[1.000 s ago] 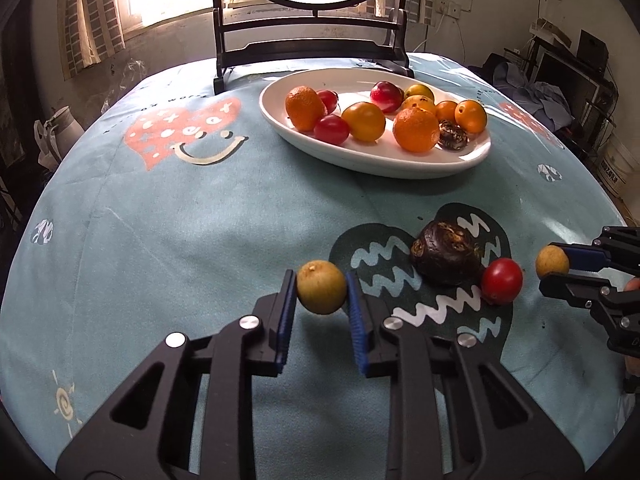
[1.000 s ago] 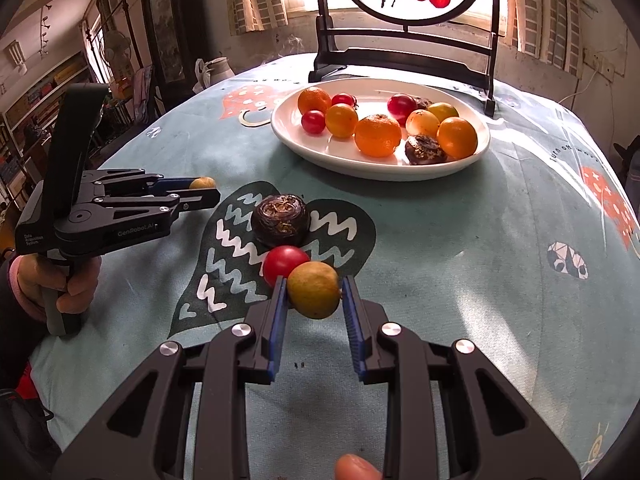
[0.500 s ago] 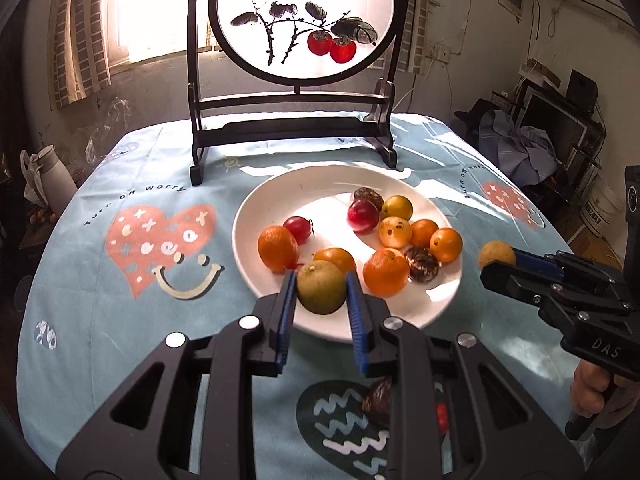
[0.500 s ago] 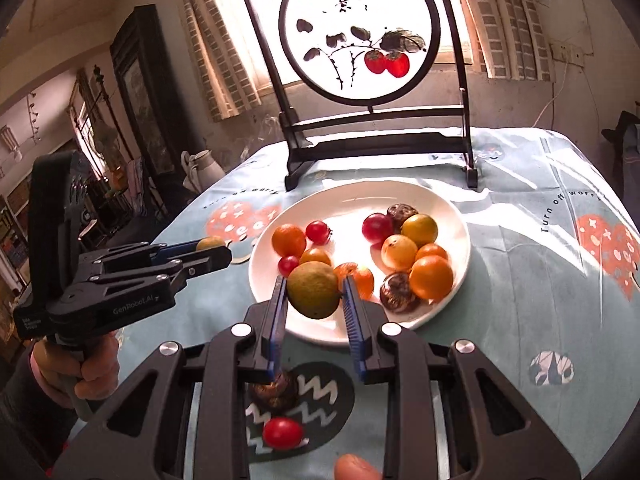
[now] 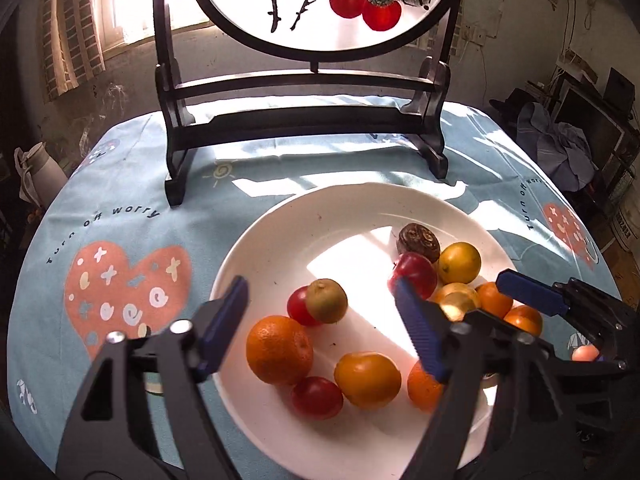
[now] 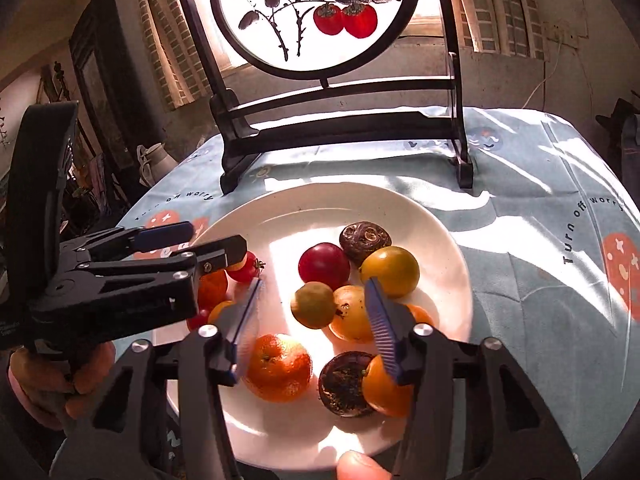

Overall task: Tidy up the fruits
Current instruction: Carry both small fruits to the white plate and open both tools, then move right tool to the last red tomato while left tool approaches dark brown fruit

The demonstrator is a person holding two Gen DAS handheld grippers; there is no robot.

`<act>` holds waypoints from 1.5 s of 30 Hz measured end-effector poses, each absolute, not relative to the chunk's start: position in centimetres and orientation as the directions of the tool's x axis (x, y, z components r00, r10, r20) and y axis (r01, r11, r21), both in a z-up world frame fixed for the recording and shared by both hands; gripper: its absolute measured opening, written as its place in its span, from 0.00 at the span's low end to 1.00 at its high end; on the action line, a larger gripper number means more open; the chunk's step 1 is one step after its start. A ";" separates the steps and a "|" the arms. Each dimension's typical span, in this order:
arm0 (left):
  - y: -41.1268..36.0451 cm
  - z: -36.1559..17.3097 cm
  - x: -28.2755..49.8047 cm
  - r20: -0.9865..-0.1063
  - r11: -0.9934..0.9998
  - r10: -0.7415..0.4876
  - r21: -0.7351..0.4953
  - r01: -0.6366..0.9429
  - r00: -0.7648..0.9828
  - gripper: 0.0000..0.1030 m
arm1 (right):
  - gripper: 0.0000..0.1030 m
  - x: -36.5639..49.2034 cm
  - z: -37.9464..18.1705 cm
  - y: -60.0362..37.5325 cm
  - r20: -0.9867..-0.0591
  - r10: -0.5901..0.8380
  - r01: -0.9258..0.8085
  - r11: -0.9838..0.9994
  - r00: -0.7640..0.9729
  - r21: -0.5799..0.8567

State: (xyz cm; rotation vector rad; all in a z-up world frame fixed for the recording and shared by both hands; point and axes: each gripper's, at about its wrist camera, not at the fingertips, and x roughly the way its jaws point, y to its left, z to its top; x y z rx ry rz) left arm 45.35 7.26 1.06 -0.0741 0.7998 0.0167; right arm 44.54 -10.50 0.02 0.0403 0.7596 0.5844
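Note:
A white plate [image 5: 276, 240] on the blue tablecloth holds several oranges, red tomatoes and dark fruits. My left gripper [image 5: 320, 312] is open above the plate's left half; the olive-brown fruit [image 5: 327, 301] sits free between its jaws, against a red tomato [image 5: 298, 306]. My right gripper [image 6: 312, 312] is open above the plate [image 6: 432, 224]; its olive-brown fruit [image 6: 313, 305] sits free between the jaws beside a yellow-orange fruit [image 6: 352, 312]. The left gripper shows in the right wrist view [image 6: 200, 240], the right gripper in the left wrist view [image 5: 524, 292].
A dark wooden stand with a round painted screen [image 5: 304, 120] stands right behind the plate. Pink heart prints [image 5: 124, 292] mark the cloth left of the plate. The table edge drops off at left and right, with room clutter [image 5: 560, 148] beyond.
Both grippers moved forward over the plate and opened. Each let go of its olive-brown fruit, which now sits among the fruits on the plate.

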 end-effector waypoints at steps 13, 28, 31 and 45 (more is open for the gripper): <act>9.2 1.4 29.8 -0.683 0.991 0.071 -0.035 -0.129 0.727 0.98 | 0.58 31.1 -0.1 -11.3 -0.654 0.530 -0.590 0.792 0.539 0.155; 8.9 -2.1 25.4 -0.703 0.991 0.067 -0.033 -0.127 0.708 0.98 | 0.58 26.4 -4.4 -8.9 -0.739 0.431 -0.652 0.758 0.517 -0.015; 8.9 -2.1 25.4 -0.703 0.992 0.070 -0.029 -0.127 0.708 0.98 | 0.58 26.4 -4.4 -8.9 -0.739 0.432 -0.654 0.756 0.516 -0.014; 9.0 -2.2 25.5 -0.705 0.991 0.071 -0.028 -0.127 0.705 0.98 | 0.48 26.4 -4.8 -8.5 -0.749 0.434 -0.667 0.745 0.500 -0.014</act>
